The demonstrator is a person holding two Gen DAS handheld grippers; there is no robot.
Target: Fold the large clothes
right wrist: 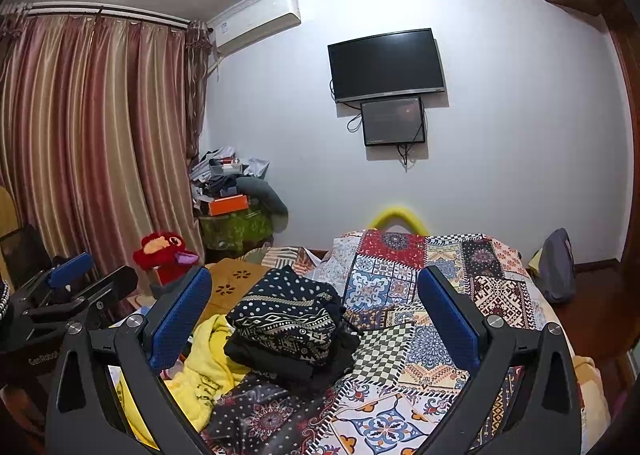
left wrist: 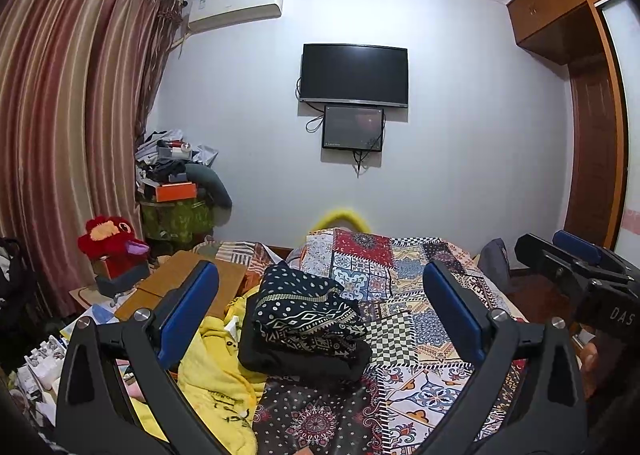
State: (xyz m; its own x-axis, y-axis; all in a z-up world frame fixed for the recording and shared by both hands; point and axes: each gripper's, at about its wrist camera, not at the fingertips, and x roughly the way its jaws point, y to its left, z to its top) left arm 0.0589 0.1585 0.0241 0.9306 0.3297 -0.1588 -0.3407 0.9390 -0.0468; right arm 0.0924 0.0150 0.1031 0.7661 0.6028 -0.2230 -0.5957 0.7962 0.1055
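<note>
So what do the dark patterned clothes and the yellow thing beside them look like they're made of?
Dark patterned clothes: thin printed woven fabric, matte, judging by the crisp folds. Yellow blanket: probably soft fleece, with a fuzzy surface and rounded rumples.

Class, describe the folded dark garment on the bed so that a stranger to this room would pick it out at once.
Start at the bed under the wall television, covered by a patchwork bedspread. Near its middle sits the folded dark garment, a navy stack printed with white dots and geometric bands. The crumpled yellow garment lies unfolded on its left; only the dark one is a neat pile.
</note>
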